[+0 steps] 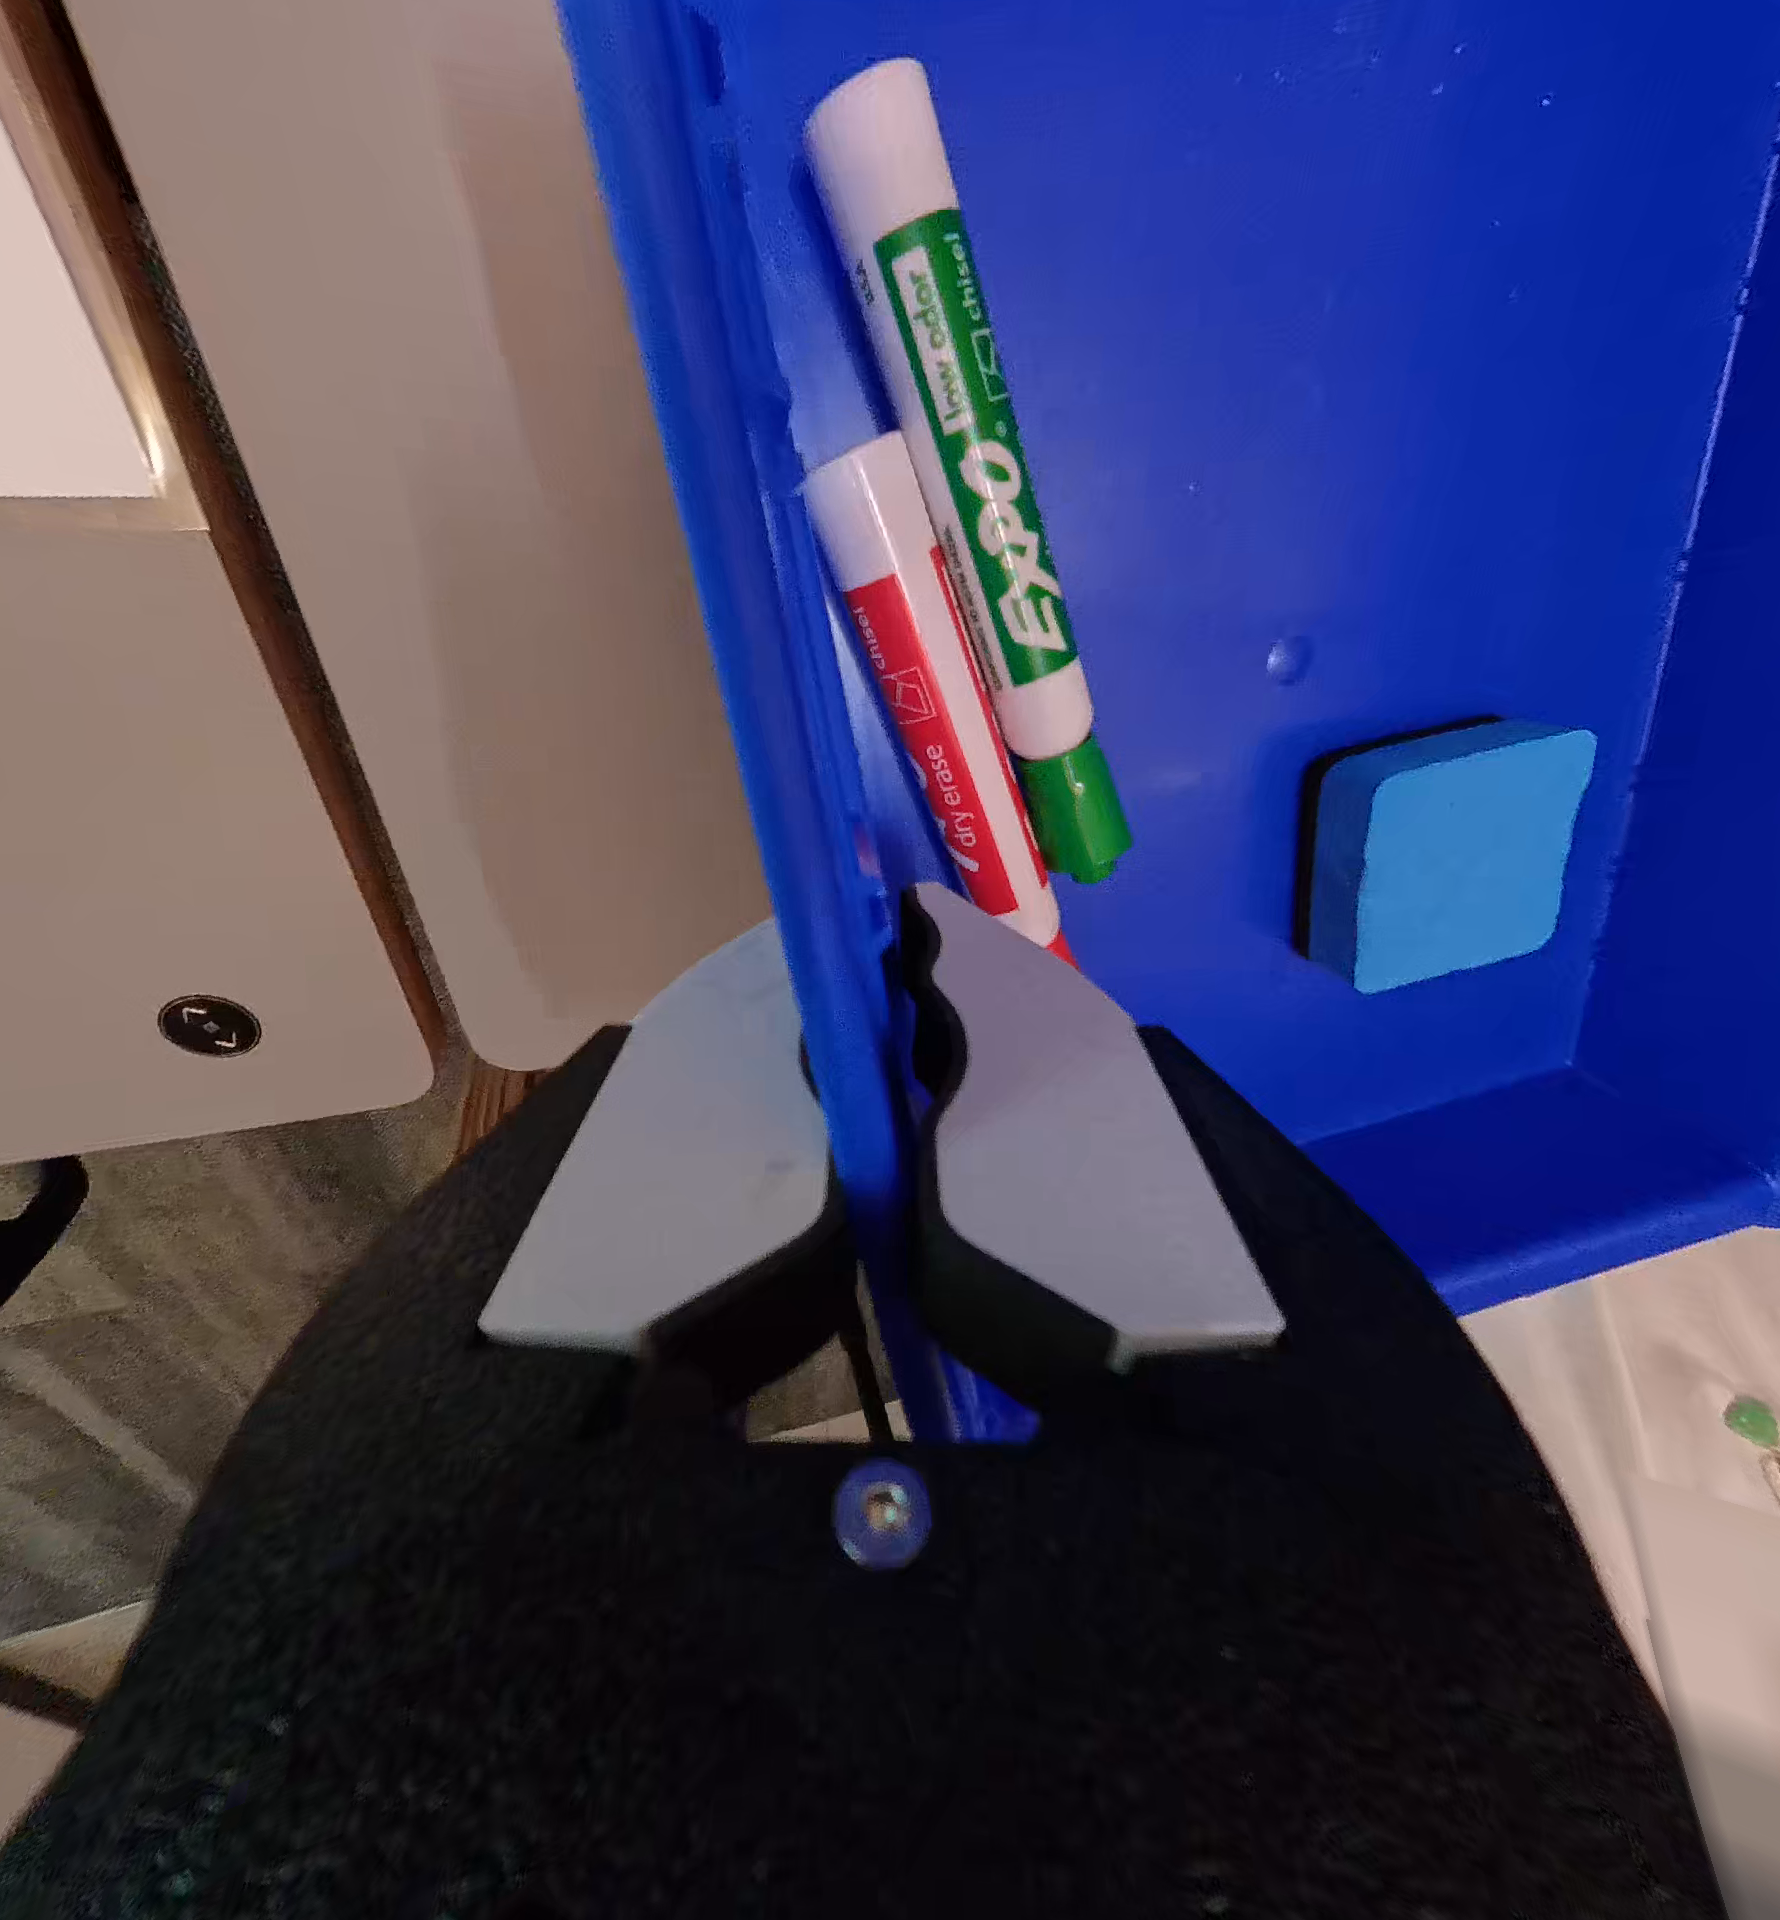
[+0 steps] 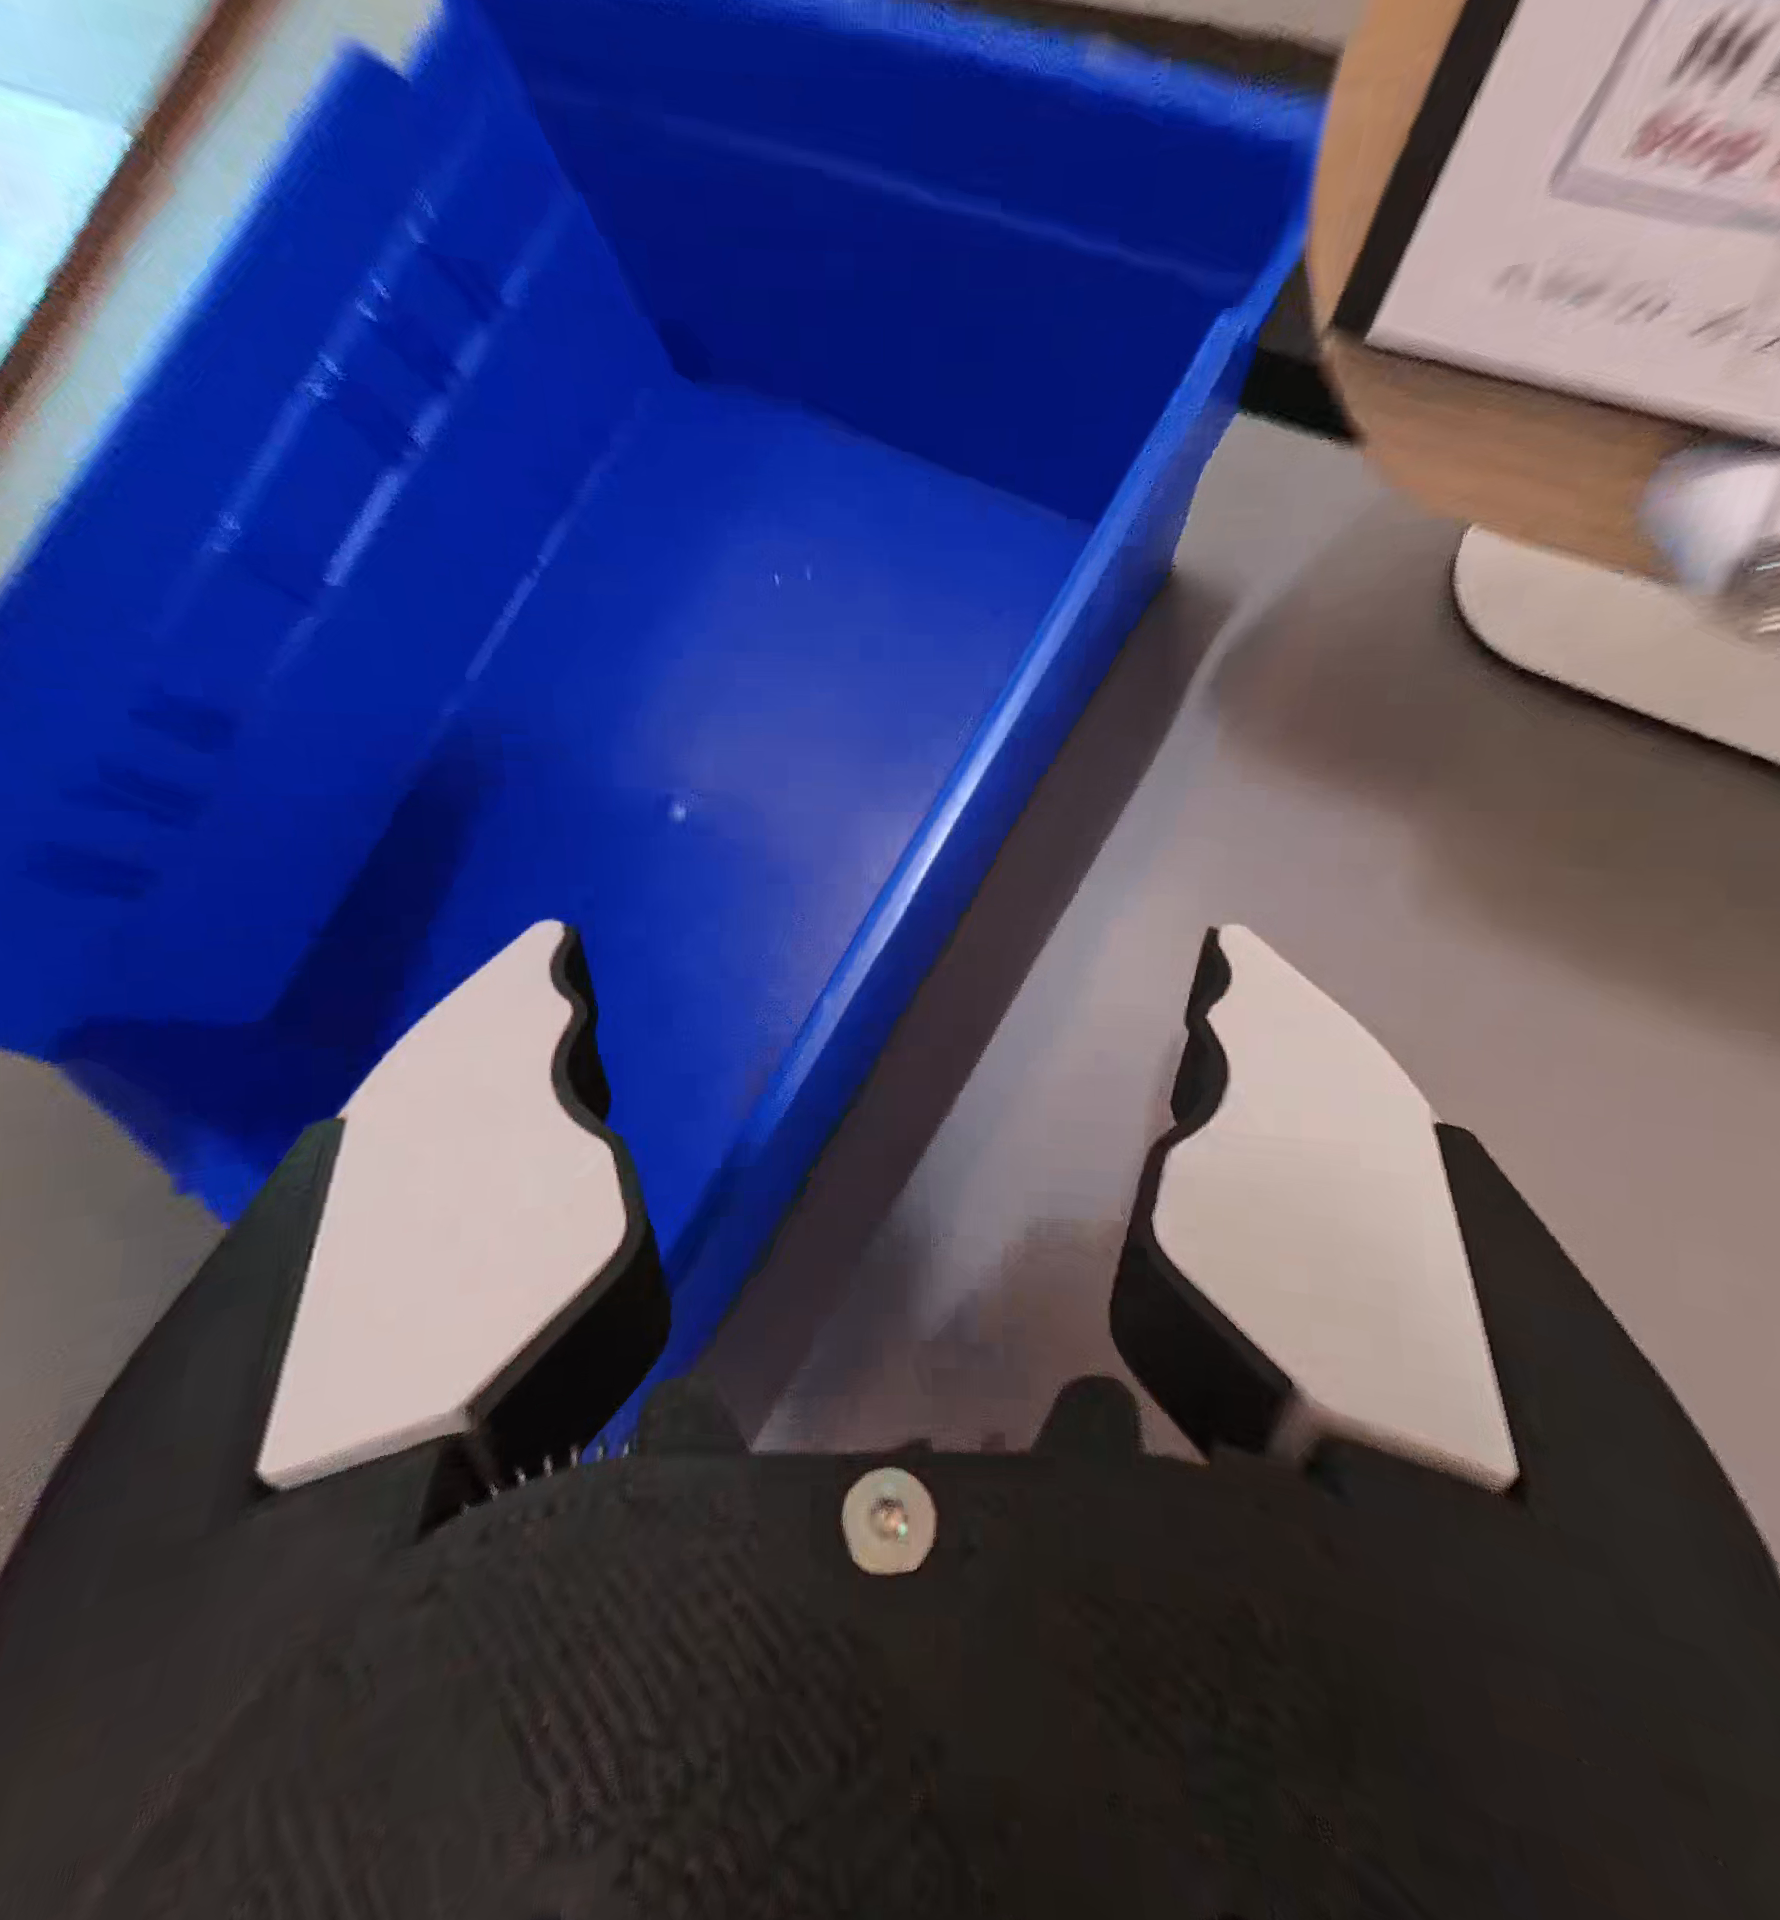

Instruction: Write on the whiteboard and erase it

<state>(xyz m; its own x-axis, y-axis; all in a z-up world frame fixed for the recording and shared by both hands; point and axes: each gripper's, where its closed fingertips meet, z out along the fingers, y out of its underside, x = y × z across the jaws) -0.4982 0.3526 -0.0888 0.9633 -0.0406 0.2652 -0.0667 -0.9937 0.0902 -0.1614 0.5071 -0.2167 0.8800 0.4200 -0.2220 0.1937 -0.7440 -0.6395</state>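
The left gripper (image 1: 891, 940) has its fingers (image 1: 1031, 1049) squeezed shut on the thin side wall of a blue bin (image 1: 1333, 416), one finger outside the wall and one inside. Inside that bin, right next to the pinched wall, two markers lie side by side and touch each other. The green marker (image 1: 953, 468) is farther away, and its green cap points toward the gripper. The red marker (image 1: 917, 686) is nearer, and its near end is hidden behind the inside finger. A small blue eraser (image 1: 1447, 852) with a black bottom sits on the bin floor to the right, well apart from the markers. A white sheet (image 1: 1696, 1507) lies on the near right, outside the bin. The right gripper (image 2: 891, 951) has its fingers (image 2: 470, 1174) spread wide open and holds nothing. It hangs over the near right edge of a blue bin (image 2: 1052, 748) that stands on a gray counter (image 2: 1385, 935). This view is blurry. A tan box (image 2: 1468, 416) with a white front sits at the far right. I cannot see a whiteboard for sure in either view.
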